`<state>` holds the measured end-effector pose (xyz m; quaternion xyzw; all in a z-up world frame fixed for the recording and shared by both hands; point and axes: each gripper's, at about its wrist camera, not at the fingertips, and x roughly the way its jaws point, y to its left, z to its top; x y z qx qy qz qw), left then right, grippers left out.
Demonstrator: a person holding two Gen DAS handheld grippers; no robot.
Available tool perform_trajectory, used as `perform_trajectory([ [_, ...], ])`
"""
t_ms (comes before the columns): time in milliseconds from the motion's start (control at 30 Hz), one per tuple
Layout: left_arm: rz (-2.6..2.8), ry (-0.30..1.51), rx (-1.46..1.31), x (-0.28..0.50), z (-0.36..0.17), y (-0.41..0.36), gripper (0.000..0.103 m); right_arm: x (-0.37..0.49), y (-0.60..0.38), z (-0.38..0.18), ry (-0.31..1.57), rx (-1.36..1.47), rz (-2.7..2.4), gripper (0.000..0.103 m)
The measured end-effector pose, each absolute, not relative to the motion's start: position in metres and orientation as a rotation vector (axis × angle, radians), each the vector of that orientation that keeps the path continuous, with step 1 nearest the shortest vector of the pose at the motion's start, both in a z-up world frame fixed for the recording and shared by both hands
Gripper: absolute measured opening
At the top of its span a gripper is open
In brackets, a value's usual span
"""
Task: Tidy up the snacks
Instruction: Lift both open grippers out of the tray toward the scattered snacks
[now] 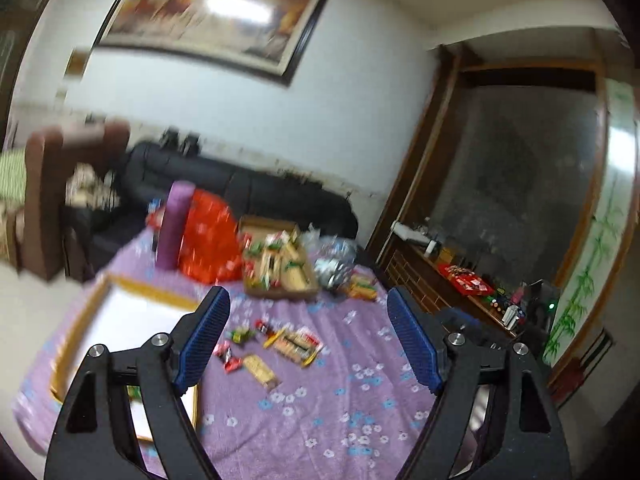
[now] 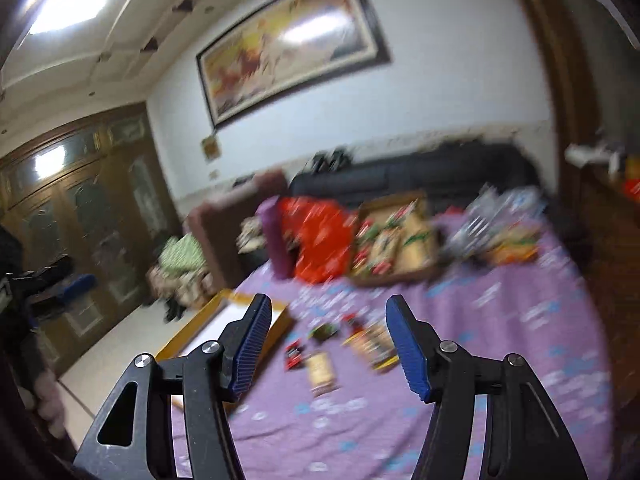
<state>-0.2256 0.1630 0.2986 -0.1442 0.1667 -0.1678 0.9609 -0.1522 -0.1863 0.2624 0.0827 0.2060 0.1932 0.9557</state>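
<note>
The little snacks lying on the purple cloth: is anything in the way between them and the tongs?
Nothing visible is. Both the left tongs and the right tongs are open and empty, up in the air, with only bare purple cloth below them and the loose snacks.

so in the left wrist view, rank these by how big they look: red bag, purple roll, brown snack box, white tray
1. white tray, though it is nearest the camera and partly behind the gripper
2. red bag and brown snack box: too alike to rank
3. purple roll
</note>
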Motion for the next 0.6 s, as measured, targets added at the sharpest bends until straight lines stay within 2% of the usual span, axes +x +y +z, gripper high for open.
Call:
perform_trajectory([
  [200,-0.304,0.233,-0.131,-0.269,0.383,0.155,0.082,-0.213,-0.253,0.360,0.226,0.110,0.225,0.063],
  [400,-0.075,0.050,-0.069,-0.303,0.459,0.197,0.085,-0.263,-0.322,0.480,0.038,0.154,0.007,0.063],
  [433,-0.035,0.014,-0.064,-0.308,0.467,0.205,0.087,-0.267,-0.332,0.495,0.020,0.169,-0.023,0.063],
  [500,0.019,-0.057,-0.059,-0.319,0.482,0.225,0.103,-0.273,-0.351,0.526,-0.009,0.187,-0.087,0.063],
  [600,-0.040,-0.113,-0.084,-0.324,0.479,0.245,0.103,-0.273,-0.368,0.547,0.006,0.178,-0.168,0.067],
])
